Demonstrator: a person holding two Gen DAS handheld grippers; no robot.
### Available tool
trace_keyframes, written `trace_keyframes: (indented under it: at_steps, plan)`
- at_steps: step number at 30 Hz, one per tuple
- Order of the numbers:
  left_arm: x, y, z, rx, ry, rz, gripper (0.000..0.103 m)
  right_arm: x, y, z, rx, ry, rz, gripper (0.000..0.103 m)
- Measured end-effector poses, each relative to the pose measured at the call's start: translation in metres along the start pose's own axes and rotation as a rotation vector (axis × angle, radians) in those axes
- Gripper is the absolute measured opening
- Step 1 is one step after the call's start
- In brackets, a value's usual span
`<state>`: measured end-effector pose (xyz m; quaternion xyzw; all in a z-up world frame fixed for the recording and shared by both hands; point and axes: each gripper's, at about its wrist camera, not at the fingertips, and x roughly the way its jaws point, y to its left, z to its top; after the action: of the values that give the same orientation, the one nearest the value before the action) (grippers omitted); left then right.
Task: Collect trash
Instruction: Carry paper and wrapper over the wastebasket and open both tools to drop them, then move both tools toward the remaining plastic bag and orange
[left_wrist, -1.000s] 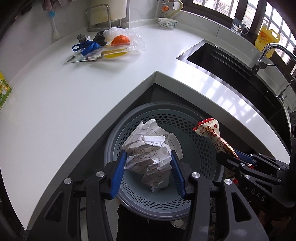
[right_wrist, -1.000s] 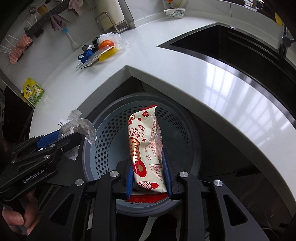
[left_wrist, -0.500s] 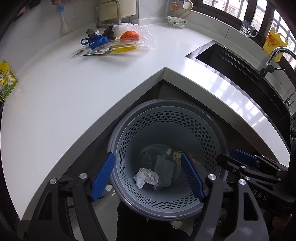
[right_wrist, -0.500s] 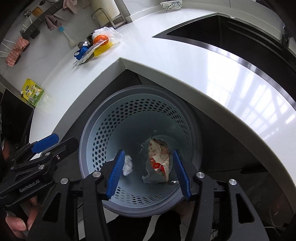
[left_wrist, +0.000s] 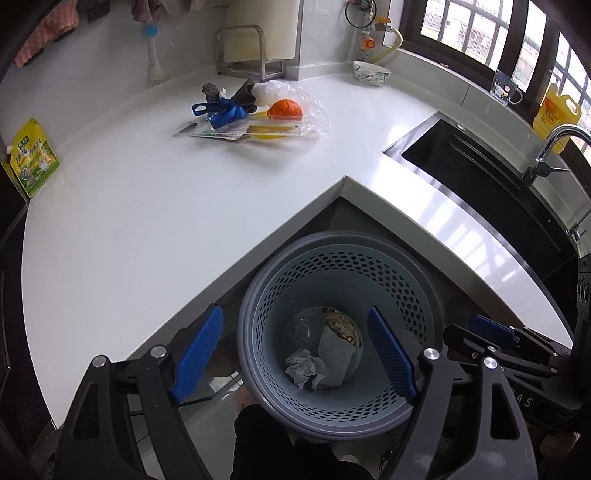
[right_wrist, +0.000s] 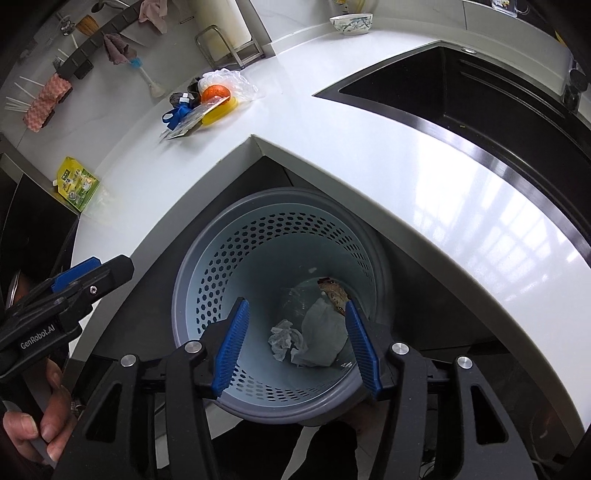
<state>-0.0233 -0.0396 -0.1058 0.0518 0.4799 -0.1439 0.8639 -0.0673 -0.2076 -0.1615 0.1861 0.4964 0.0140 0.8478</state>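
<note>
Left gripper (left_wrist: 295, 354), right gripper (right_wrist: 297, 347): fingers just spread, empty. Wrapper (left_wrist: 341, 326) in bin (left_wrist: 258, 295) half-hidden, seemingly under paper.

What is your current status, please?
Both tongs, left and right, open, empty. Crumpled paper and wrapper in bin. Nothing in the way.

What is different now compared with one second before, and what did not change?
Both grippers let go. The left gripper dropped the crumpled paper and the right gripper dropped the snack wrapper; both now lie at the bottom of the bin. Both sets of jaws have just been opening and hold nothing. The pile with the orange and the green pouch stayed on the counter.
</note>
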Motion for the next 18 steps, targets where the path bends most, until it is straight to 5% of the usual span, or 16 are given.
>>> trace_keyframes:
  at_steps: [18]
  plan:
    - [-0.047,0.055,0.057,-0.068,-0.134,0.068,0.085,-0.013,0.051,0.071,-0.074,-0.124,0.054,0.054]
